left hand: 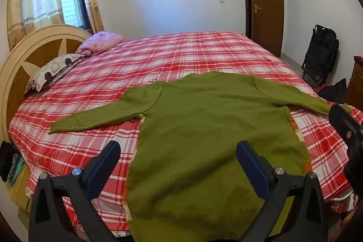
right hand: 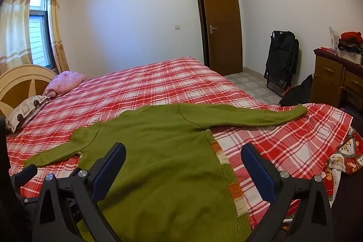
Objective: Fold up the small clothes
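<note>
A green knit sweater is lying flat, back side up, on the near part of a bed, its ribbed hem hanging toward the near edge and its neckline pointing toward the far side. Both sleeves are spreading outward: the left sleeve is angling toward the headboard side, and the right sleeve is stretching toward the foot corner. This spread-out pose is presumably exposing every edge, so that the sleeves can be folded inward first. A strip of patterned lining is showing along the sweater's right side seam.

The left gripper is hovering over the lower left part of the body, its fingers standing wide apart and grasping nothing; the sweater's left edge is lying between them. The right gripper is hovering over the lower right part, its fingers likewise released and empty, straddling the right side seam. The placement suggests that each is lining up with its own side of the garment; folding appears not yet begun.

The red plaid bedsheet is giving a broad, flat working surface. Two pillows are resting by the headboard, well apart from the sweater. Beyond the bed, a brown door, a folded black chair and a wooden dresser are standing along the walls.
</note>
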Available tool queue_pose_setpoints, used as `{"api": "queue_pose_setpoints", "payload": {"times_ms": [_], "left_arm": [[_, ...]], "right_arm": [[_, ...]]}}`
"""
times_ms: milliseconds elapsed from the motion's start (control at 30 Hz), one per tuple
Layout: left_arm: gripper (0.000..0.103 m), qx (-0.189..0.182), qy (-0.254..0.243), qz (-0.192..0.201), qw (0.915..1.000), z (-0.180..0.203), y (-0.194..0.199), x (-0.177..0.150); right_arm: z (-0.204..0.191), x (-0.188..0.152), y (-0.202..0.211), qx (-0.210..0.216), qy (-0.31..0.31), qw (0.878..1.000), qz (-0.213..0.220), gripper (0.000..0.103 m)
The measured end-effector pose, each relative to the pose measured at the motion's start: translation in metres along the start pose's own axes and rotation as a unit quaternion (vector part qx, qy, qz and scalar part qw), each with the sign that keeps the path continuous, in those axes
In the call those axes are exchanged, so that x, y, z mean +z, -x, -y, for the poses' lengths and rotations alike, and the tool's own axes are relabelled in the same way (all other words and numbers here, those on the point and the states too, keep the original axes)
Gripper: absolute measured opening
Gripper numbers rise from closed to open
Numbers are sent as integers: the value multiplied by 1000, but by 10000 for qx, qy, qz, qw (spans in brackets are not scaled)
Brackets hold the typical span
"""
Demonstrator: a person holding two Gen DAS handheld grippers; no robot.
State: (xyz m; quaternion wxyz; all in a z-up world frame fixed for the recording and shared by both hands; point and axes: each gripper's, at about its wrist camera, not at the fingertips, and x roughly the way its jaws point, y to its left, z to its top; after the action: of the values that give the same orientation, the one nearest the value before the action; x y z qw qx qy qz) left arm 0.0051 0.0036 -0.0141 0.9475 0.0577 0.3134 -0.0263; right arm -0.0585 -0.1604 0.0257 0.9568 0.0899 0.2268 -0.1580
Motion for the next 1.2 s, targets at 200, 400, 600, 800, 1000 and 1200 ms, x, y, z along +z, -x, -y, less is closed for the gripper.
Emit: {"api": "queue_pose_setpoints", "payload": {"times_ms": [200, 400, 600, 800, 1000, 1200], "left_arm": [[103, -11, 12, 34, 10000, -1, 1, 1], [103, -7, 20, 19, 10000, -1, 0, 2], [103, -13, 10, 33, 10000, -1, 0, 3], [103, -17, 2, 47, 10000, 0, -1, 3], [103, -39, 59, 28, 10000, 0, -1, 3], [103, -40, 57, 28, 10000, 0, -1, 3]], "right_arm": [[1, 1, -3, 15, 10, 10000, -46, 102], [-1, -2, -4, 17, 27, 10000, -53, 102], [-1, -2, -6, 17, 52, 9999, -95, 102], [-2, -3, -6, 14, 62, 9999, -100, 102], [-2, -3, -5, 20, 52, 9999, -106, 102], [-2, -3, -5, 19, 50, 9999, -111, 102]]}}
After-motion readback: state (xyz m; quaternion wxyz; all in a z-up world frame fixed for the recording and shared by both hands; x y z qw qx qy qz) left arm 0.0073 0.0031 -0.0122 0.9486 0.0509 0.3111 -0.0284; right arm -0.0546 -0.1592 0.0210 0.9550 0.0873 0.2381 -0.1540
